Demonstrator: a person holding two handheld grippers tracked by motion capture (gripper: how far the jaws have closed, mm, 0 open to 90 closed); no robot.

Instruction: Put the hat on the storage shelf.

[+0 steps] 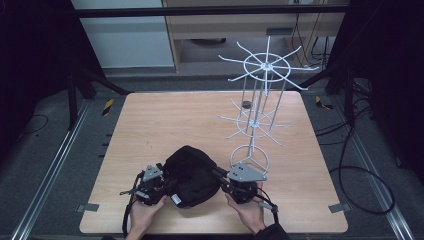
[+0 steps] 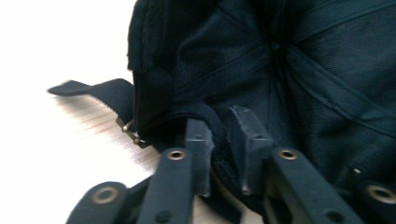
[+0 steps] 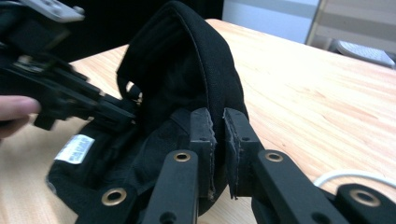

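Observation:
A black cap (image 1: 190,175) lies on the wooden table (image 1: 165,120) near its front edge, between my two grippers. My left gripper (image 1: 162,182) is at the cap's left side. In the left gripper view its jaws (image 2: 222,126) stand close together with the cap's (image 2: 303,70) rear fabric band between the pads, next to the strap and metal buckle (image 2: 130,133). My right gripper (image 1: 222,180) holds the cap's right side. In the right gripper view its pads (image 3: 218,121) pinch the cap's (image 3: 187,56) edge, which stands up off the table. The left gripper (image 3: 116,109) shows there at the left.
A tall white wire display rack (image 1: 260,100) with spoked arms stands on the table's right half, its ring base just behind my right gripper. A small dark round thing (image 1: 246,104) lies near the rack. A white label (image 3: 77,148) is sewn inside the cap.

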